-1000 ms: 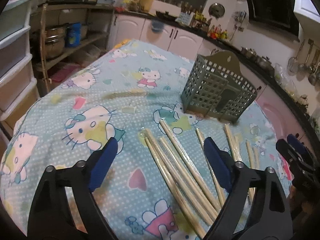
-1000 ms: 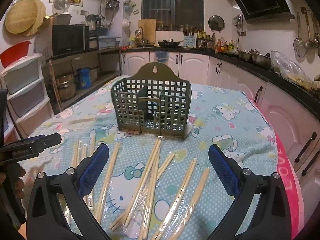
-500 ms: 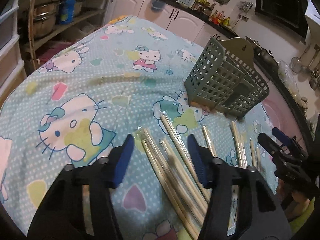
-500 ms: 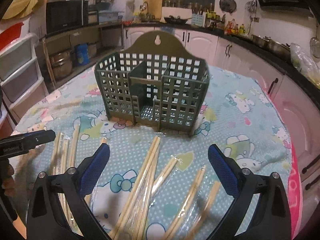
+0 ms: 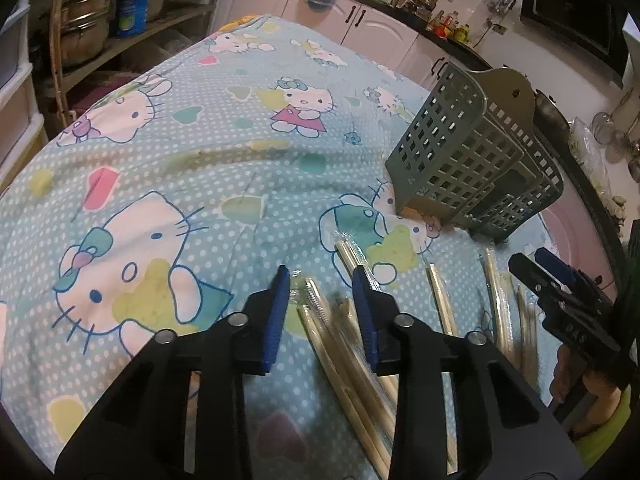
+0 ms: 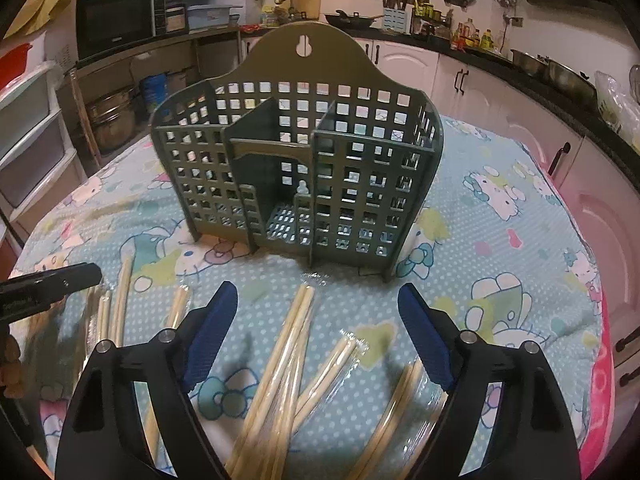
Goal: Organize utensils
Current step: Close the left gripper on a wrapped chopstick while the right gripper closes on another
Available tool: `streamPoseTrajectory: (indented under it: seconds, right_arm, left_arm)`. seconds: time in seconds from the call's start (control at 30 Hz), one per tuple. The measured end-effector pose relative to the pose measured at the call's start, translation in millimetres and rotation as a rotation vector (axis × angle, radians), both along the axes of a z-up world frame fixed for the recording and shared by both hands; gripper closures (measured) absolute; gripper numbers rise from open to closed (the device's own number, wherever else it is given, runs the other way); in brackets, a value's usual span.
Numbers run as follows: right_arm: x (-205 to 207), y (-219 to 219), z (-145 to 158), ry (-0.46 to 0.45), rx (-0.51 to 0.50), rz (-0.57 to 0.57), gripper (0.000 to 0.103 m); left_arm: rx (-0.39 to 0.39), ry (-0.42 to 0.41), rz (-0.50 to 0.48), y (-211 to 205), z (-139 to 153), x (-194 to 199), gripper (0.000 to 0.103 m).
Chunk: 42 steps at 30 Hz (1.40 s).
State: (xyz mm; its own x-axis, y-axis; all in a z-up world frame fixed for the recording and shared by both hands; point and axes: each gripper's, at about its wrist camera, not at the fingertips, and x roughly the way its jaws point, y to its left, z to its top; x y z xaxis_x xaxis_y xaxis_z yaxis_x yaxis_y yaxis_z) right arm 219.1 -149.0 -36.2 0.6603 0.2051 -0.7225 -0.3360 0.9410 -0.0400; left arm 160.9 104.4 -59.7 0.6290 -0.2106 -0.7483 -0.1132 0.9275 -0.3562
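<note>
Tilting steeply down toward the tabletop (image 5: 168, 168), your left gripper (image 5: 320, 300) has just been closing its jaws; they now stand narrow, with a small gap, around the far ends of a wrapped bundle of chopsticks (image 5: 344, 352). The blur there hides whether the blue pads actually press on the sticks. Your right gripper (image 6: 316, 320) points down at a similar slant; its jaws have just been closing a little yet remain wide, straddling another wrapped chopstick bundle (image 6: 280, 360) without touching it.

Seen from your left wrist, the right gripper (image 5: 560, 300) enters at 3 o'clock, with part of your hand (image 5: 592, 388) and a yellow-green sleeve below it. From the right wrist, the left gripper's black tip (image 6: 48, 284) shows at 9 o'clock, and only this view looks into the green slotted utensil holder (image 6: 296, 176): three compartments, upright, with a hanging hole in its tall back panel. The left view shows that holder (image 5: 476, 164) from its side, at 2 o'clock.

More wrapped chopsticks lie scattered in front of the holder. A blue dotted cartoon-cat cloth covers the tabletop. Around it stand white cabinets, a dark counter with bottles and pots, a microwave (image 6: 116, 24) and a shelf of metal pots.
</note>
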Motion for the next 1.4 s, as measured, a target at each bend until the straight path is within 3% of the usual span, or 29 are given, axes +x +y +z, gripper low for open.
streamPoseTrajectory:
  seconds: [0.23,0.43,0.57,0.67,0.87,0.93,1.2,1.4]
  right_arm:
    - [16,7,-10,0.036,-0.013,0.000,0.040]
    - [32,10,-22,0.071,0.002,-0.022,0.049]
    - [41,8,-25,0.096,0.027,-0.035,0.065]
    - [45,5,-26,0.099,0.040,-0.033,0.086]
    - [46,-5,-18,0.082,0.081,-0.011,0.092]
    - [44,-10,-14,0.084,0.107,-0.002,0.102]
    - [26,-27,11,0.056,0.191,0.054,0.102]
    - [28,-30,5,0.078,0.170,0.021,0.102]
  left_arm:
    - [0.020,-0.005,-0.009,-2,-2,5,0.102]
    - [0.015,-0.038,-0.031,-3,8,6,0.103]
    - [0.008,-0.056,-0.040,-3,14,7,0.103]
    - [0.005,-0.069,-0.045,-3,19,8,0.103]
    - [0.011,-0.094,-0.054,-8,30,7,0.103]
    - [0.012,-0.101,-0.056,-9,33,6,0.103]
    - [0.019,-0.132,-0.066,-14,48,1,0.103]
    - [0.021,-0.160,-0.068,-17,60,-4,0.103]
